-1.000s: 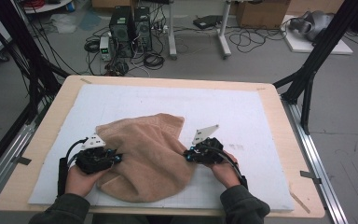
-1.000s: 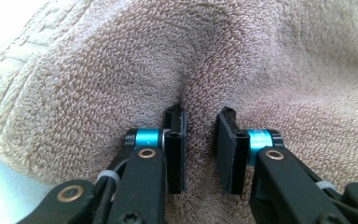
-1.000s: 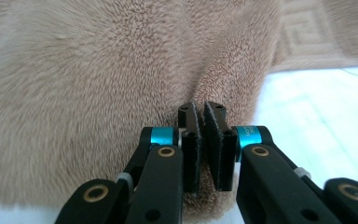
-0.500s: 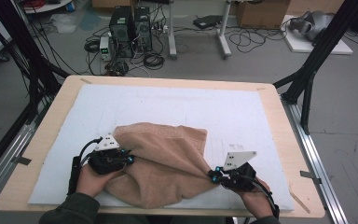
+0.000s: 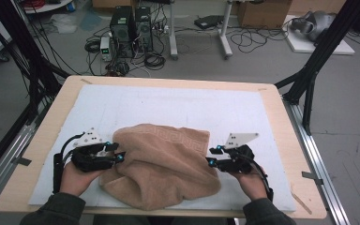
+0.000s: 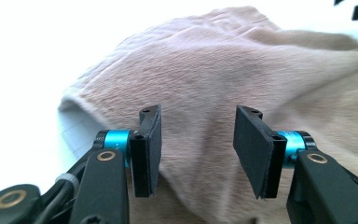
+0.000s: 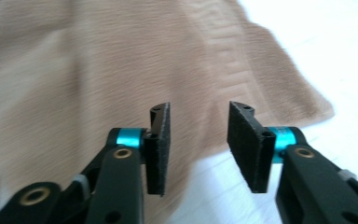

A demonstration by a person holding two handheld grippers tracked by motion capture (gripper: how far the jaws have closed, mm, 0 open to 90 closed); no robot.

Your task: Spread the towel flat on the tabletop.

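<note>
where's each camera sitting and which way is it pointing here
high view: above the person's side, facing forward and down on the table; hands, sleeves, left gripper, right gripper.
left gripper view: on that gripper, along its open jaws at the towel.
right gripper view: likewise, open jaws over the towel's edge.
All share the towel.

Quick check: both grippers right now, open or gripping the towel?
Left gripper: jaws have just been opening, now open, nothing pinched; the tan towel lies beyond them.
Right gripper: jaws have just been opening, now open, empty at the towel's edge.
</note>
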